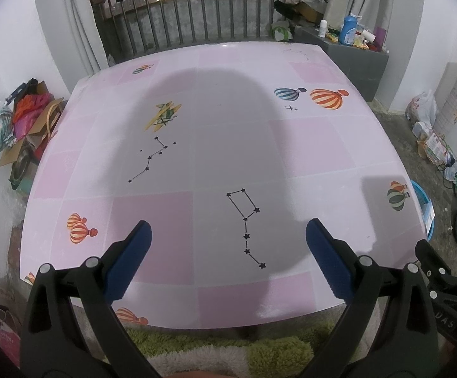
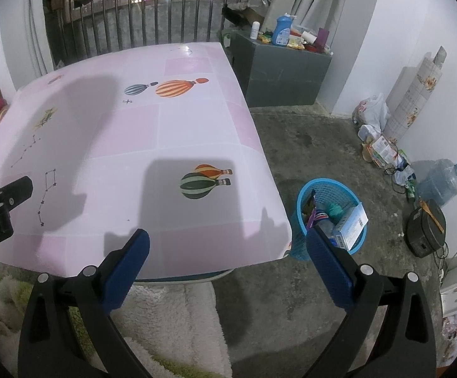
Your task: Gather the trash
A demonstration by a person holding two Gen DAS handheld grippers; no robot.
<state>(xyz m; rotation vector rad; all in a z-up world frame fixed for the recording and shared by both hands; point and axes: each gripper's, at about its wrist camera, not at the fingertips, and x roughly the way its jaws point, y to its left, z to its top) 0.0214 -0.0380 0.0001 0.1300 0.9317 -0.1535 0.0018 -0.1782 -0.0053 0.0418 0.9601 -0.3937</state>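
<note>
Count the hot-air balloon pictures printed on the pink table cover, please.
7 on the table cover: one far left, two far right, two near right, two near left. Another pair shows at the near edge; more may be hidden.

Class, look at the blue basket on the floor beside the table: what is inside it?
The blue basket holds a white carton, a teal crumpled piece and colourful wrappers. Anything beneath them is covered.
</note>
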